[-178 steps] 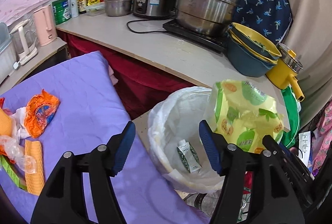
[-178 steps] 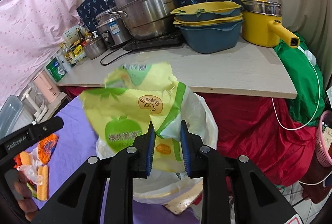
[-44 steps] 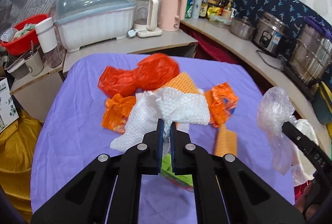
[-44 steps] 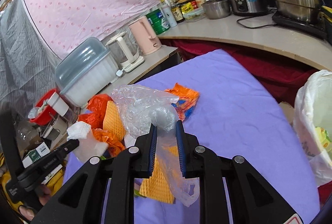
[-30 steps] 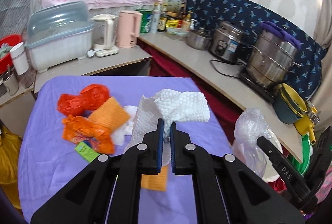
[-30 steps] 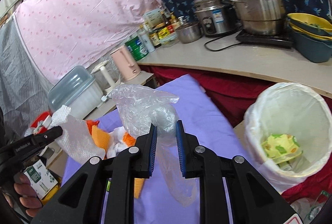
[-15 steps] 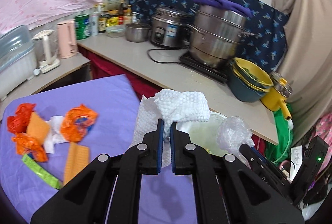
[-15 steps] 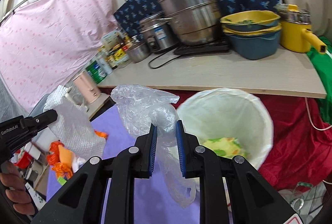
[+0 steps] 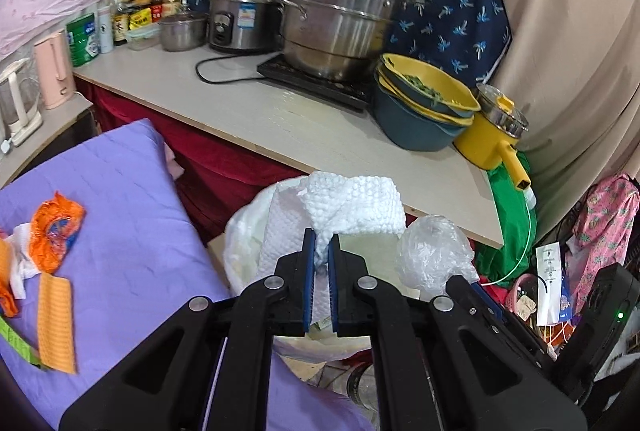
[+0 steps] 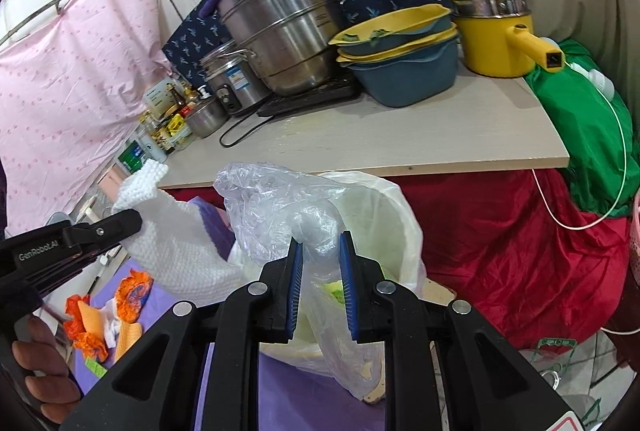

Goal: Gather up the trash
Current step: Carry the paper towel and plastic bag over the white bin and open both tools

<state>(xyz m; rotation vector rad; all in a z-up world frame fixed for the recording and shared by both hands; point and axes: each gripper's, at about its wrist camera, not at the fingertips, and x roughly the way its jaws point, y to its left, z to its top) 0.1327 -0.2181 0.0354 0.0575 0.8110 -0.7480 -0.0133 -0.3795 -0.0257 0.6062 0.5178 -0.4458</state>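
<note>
Now, left wrist view:
Left hand-held gripper [image 9: 321, 251]: jaws nearly together, clamped on the white foam sheet [image 9: 352, 205]; the sheet bulges above the blue pads and hangs down behind them.
Foam sheet position: directly over the mouth of the trash bin [image 9: 240, 243], which is lined with a white bag.
Right hand-held gripper [image 9: 476, 291]: seen from the side at lower right, tip buried in a crumpled clear plastic bag [image 9: 434, 251]; bag sits just beside the foam sheet, at the bin's right edge.
Purple cloth [image 9: 120, 211]: covers the surface to the left of the bin; it carries an orange wrapper [image 9: 56, 227], an orange-yellow sponge cloth [image 9: 56, 323], white scraps and a green strip at the frame edge.
Bench [image 9: 280, 119]: behind the bin, with steel steamer pot [image 9: 344, 15], rice cooker [image 9: 240, 19], stacked yellow and blue bowls [image 9: 420, 111], yellow saucepan [image 9: 492, 139].

Right wrist view:
Right hand-held gripper [image 10: 320, 287]: jaws part-way closed, gripping the clear plastic bag [image 10: 280, 207]; most of the bag balloons above the pads, a tail hangs below.
Bag position: in front of and above the trash bin [image 10: 404, 215]; yellow-green packaging shows inside the bin.
Left hand-held gripper [image 10: 132, 221]: enters from the left, holding the foam sheet [image 10: 172, 243] beside the bin rim; fingers of a hand [image 10: 44, 363] on its handle at lower left.
Remaining litter: orange wrappers [image 10: 132, 291] on the purple cloth, well apart from the bin.
</note>
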